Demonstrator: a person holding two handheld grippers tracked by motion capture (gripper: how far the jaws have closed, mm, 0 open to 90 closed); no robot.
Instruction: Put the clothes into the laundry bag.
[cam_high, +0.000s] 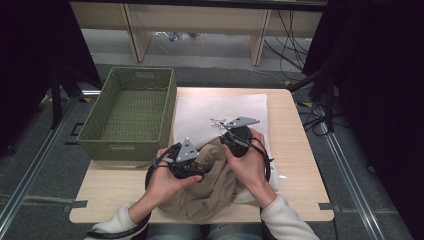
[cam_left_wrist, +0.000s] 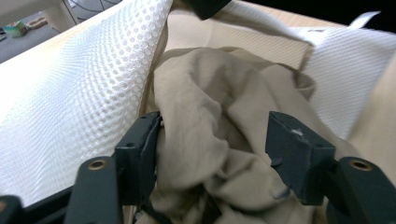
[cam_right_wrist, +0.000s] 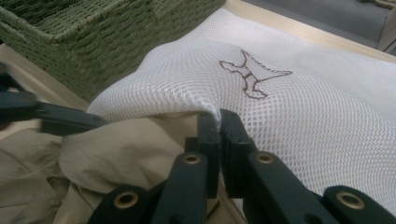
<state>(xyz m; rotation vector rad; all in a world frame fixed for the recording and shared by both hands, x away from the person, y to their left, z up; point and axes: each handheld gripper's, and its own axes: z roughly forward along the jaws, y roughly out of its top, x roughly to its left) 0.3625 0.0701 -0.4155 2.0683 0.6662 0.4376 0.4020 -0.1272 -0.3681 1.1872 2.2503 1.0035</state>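
The right gripper pinches the honeycomb rim of a white mesh bag. The left gripper is spread around soft, creased beige cloth at the bag's mouth, pads not pressing. The cloth's far end hides inside. Beside them on the pale wooden table sits a green woven basket.

- One white mesh laundry bag
- One beige garment
- One green woven basket
- One table
- Two claws: left claw, right claw
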